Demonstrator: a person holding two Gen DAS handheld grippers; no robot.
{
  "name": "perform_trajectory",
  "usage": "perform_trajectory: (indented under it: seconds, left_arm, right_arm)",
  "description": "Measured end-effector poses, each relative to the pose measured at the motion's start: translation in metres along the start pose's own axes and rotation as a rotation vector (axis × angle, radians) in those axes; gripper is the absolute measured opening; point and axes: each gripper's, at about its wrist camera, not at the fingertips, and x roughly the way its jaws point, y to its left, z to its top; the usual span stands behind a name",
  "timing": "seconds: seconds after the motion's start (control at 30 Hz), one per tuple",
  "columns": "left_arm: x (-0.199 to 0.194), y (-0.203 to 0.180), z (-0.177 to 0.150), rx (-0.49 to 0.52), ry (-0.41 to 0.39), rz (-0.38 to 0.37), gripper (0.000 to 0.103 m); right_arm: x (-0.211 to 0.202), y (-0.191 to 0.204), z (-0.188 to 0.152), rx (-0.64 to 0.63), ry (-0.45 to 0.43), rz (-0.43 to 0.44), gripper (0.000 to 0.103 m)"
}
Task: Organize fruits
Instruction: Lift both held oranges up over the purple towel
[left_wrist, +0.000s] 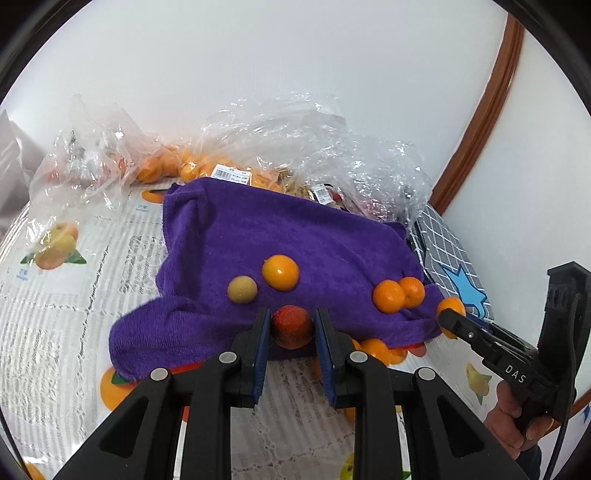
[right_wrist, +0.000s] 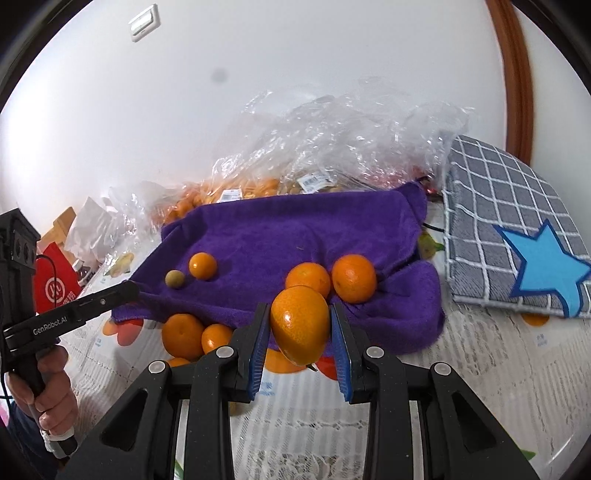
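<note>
A purple towel (left_wrist: 280, 229) lies on the table; it also shows in the right wrist view (right_wrist: 295, 229). My left gripper (left_wrist: 291, 325) is shut on a red fruit (left_wrist: 291, 326) over the towel's front edge. My right gripper (right_wrist: 299, 325) is shut on an orange (right_wrist: 300, 325), held near the towel's front right edge; it appears in the left wrist view (left_wrist: 452, 321) too. On the towel lie an orange (left_wrist: 280, 272), a small tan fruit (left_wrist: 242, 290) and two oranges side by side (left_wrist: 397, 293). More oranges (right_wrist: 183, 336) lie on the table by the towel's front edge.
Clear plastic bags (left_wrist: 280, 147) with oranges and other fruit stand behind the towel against the white wall. A grey checked cloth with a blue star (right_wrist: 517, 236) lies to the right. The tablecloth (left_wrist: 66, 302) has printed fruit pictures. A red bag (right_wrist: 55, 284) stands at far left.
</note>
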Motion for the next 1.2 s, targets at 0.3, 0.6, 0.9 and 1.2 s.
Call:
perform_trajectory:
  seconds: [0.3, 0.6, 0.9, 1.2]
  left_arm:
    - [0.019, 0.004, 0.034, -0.046, -0.026, 0.024, 0.023]
    - [0.028, 0.017, 0.027, -0.084, -0.038, 0.001, 0.023]
    - [0.032, 0.015, 0.026, -0.077, -0.032, -0.008, 0.023]
    - [0.037, 0.014, 0.024, -0.065, -0.02, -0.014, 0.023]
  right_arm:
    - [0.023, 0.023, 0.029, -0.044, 0.006, 0.011, 0.032]
    - [0.048, 0.031, 0.027, -0.05, 0.04, 0.061, 0.032]
    - [0.062, 0.039, 0.019, -0.086, 0.072, 0.049, 0.032]
    - [0.066, 0.035, 0.017, -0.082, 0.085, 0.042, 0.032]
